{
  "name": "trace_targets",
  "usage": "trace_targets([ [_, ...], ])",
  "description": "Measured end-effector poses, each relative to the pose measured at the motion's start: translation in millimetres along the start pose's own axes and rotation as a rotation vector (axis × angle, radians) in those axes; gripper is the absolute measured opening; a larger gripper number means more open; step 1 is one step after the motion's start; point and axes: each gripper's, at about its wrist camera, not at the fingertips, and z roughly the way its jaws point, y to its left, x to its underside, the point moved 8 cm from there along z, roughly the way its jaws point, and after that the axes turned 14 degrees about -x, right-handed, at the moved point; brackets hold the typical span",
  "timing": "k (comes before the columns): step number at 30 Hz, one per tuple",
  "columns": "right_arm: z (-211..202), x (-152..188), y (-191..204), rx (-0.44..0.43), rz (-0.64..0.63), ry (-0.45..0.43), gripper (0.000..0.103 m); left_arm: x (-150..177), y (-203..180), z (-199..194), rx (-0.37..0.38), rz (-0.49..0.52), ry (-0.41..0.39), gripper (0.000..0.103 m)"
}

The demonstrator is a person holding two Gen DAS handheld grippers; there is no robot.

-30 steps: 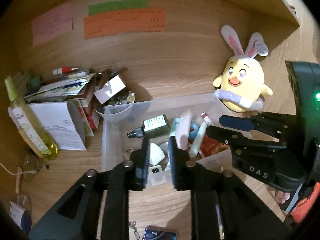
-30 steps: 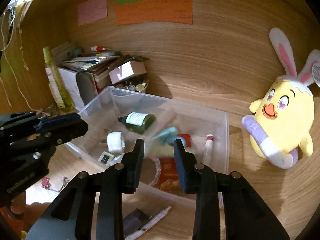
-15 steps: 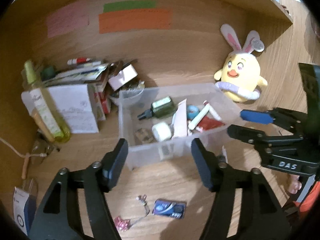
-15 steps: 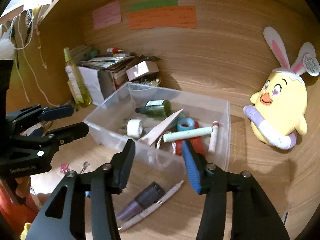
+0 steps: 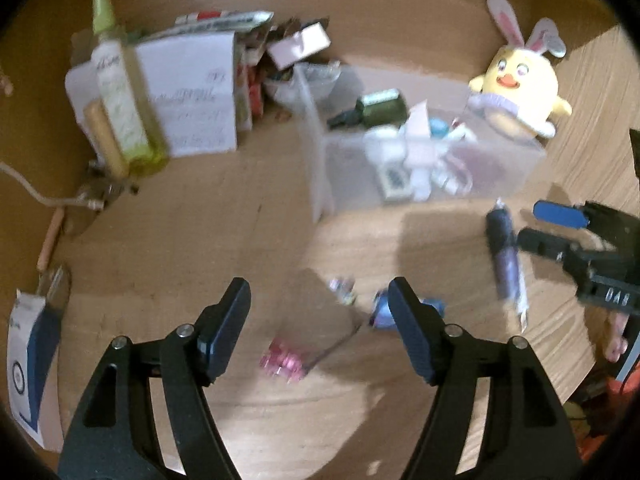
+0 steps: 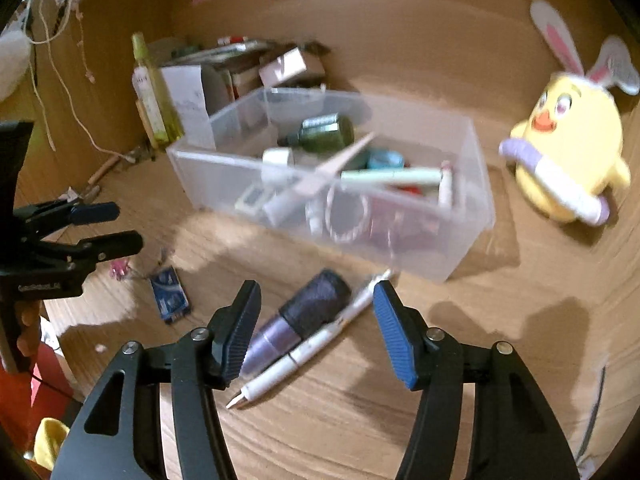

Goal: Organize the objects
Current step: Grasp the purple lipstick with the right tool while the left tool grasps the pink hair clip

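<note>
From the left: my left gripper (image 5: 318,322) hangs over the bare wooden desk (image 5: 200,240) with its jaws spread wide and nothing between them. Below and just ahead of it lie a small pink trinket on a thin chain (image 5: 282,362) and a blue card-like packet (image 5: 400,308), the packet partly hidden behind the right-hand finger. Moving right, my right gripper (image 6: 316,322) has its jaws opening, empty, pads clear of everything. Directly ahead of it, between the two fingers, lie a dark purple tube (image 6: 296,316) and a white pen (image 6: 316,338), side by side and touching. Their long axes run together on a diagonal, from near the left finger up and away toward the clear plastic bin (image 6: 468,216). The pen's tip points back toward me. I judge the right gripper much the nearer to this pair; the left one is well apart from them and closer to the trinket and packet. The diagonal lie matters: the jaws, as they stand, would close partly along the tube, so I judge a wrist turn is needed to cross it squarely. The bin sits just beyond, already holding a green bottle (image 6: 326,132) and other small items.
</note>
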Motion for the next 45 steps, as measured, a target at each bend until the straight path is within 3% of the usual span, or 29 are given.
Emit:
trace_targets([
  [10,18.6,11.6,0.7,-0.008,0.013,0.045,0.055,39.2,22.3,12.6,-0.053,-0.016,0.052,0.071],
  [17,30.6,10.7,11.2,-0.032,0.001,0.069,0.055,43.4,27.8,8.7,-0.066,-0.024,0.026,0.071],
  [22,34.8,8.5,16.1,-0.022,-0.017,0.070,0.053,39.7,23.8,7.6,-0.061,-0.020,-0.006,0.052],
  [26,42.1,5.8,18.7,-0.011,-0.029,0.082,0.051,38.3,16.7,4.8,-0.053,-0.003,-0.024,0.027],
  [33,53.8,5.4,22.9,-0.039,-0.010,0.105,0.025,39.7,16.3,3.2,-0.072,-0.003,-0.034,0.027],
  [38,48.8,4.3,27.4,-0.047,-0.021,0.084,0.024,33.3,21.5,-1.3,-0.068,-0.037,-0.049,0.027],
  [45,22.9,-9.3,39.7,-0.056,-0.060,0.012,0.023,-0.6,18.9,-31.0,-0.032,-0.078,-0.144,0.027],
])
